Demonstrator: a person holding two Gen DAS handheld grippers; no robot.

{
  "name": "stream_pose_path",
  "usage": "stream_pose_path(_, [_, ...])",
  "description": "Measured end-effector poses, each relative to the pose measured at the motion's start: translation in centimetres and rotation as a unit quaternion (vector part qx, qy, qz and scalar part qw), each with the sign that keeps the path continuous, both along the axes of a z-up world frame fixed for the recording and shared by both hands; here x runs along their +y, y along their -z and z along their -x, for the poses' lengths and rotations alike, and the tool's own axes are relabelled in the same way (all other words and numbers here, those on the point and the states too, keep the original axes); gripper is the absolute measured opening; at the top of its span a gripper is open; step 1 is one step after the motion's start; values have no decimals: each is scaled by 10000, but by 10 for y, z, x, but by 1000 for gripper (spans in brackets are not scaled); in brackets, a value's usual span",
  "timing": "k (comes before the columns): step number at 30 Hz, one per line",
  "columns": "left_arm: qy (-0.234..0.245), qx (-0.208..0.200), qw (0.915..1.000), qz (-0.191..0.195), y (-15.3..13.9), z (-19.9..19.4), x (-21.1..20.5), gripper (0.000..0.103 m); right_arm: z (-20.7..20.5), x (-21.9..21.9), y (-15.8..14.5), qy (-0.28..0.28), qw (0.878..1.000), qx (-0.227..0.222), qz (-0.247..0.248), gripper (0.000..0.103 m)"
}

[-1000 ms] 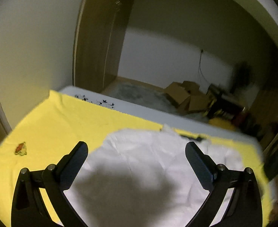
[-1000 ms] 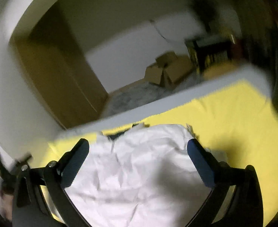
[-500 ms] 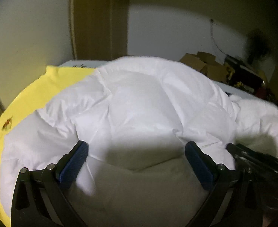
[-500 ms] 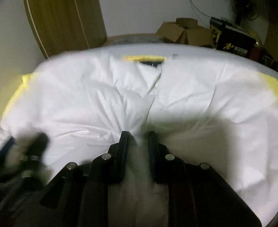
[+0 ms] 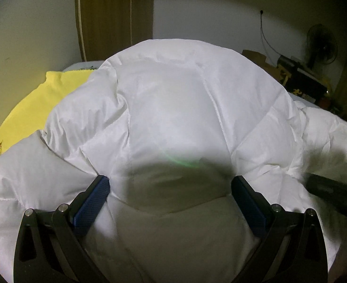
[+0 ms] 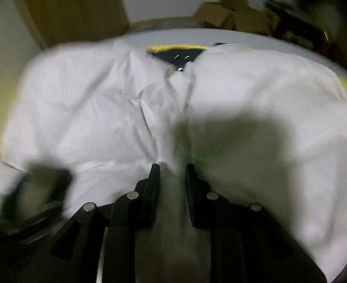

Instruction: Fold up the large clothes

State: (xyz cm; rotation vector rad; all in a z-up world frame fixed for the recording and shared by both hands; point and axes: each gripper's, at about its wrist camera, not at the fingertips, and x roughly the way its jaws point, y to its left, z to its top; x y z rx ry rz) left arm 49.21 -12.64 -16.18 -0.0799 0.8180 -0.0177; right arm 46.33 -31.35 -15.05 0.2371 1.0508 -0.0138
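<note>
The right gripper (image 6: 172,168) tilts down, jaws pinched on a fold of the white jacket (image 6: 102,108). The left gripper (image 5: 170,184), also tilted down, stands wide open with jacket (image 5: 173,99) bulging between its fingers. The jacket lies on a yellow sheet (image 5: 39,99); no writing is readable.

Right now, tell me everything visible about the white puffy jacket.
The white puffy jacket looks like a quilted, padded coat of thin, crinkly fabric, stitched into panels. It lies spread on a yellow sheet; a dark lining with metal snaps shows at its far opening. The right hand-held gripper pinches a fold of it. The left hand-held gripper is open, its fingers pushed into the padding.
</note>
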Motion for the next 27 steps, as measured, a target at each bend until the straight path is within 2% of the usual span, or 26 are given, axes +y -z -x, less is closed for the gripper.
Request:
stream_pose_path(3, [-1,22,10000,76,-1,-4,5,103,67,8,-31,-174,9984,-437,-319,23])
stream_pose_path(5, [-1,22,9999,105,-3,-5,6,103,88,16,-18,-300,9991,-90,-279,22])
stream_pose_path(6, [4,17,9999,119,-4,-5,6,103,92,17,1,-358,9988,101,-318,21])
stream_pose_path(9, [8,27,9999,148,-5,-7,9,103,86,10,20,-432,9980,30,-462,18])
stream_pose_path(12, [76,69,9998,171,-4,-7,11,103,84,12,7,-500,9979,248,-338,17])
stream_pose_path(14, [90,61,9996,242,-5,-6,14,103,100,14,-14,-266,9995,118,-110,17])
stream_pose_path(15, [91,60,9996,261,-5,-6,13,103,112,23,-18,-296,9995,88,-23,17])
stream_pose_path(16, [87,58,9996,251,-6,-6,13,103,115,28,-8,-354,9991,230,-5,16])
stream_pose_path(19, [92,132,9996,225,-5,-8,14,103,112,38,10,-519,9977,49,425,15])
stream_pose_path(21, [130,150,9995,257,-5,-8,16,103,103,33,-7,-182,9986,463,161,16])
stream_pose_path(22, [158,151,9993,287,-5,-8,18,103,100,28,-22,9,9996,278,-31,16])
stream_pose_path(23, [175,151,9993,310,-4,-9,20,103,93,28,-47,117,9997,-224,64,16])
stream_pose_path(25, [212,145,9991,350,-4,-8,22,103,70,24,-62,255,9982,-524,154,17])
stream_pose_path(26, [227,143,9990,368,-4,-8,22,103,51,21,-54,285,9992,-274,36,17])
stream_pose_path(27, [230,123,9988,409,-5,-9,24,103,28,18,-30,243,9992,246,-186,17])
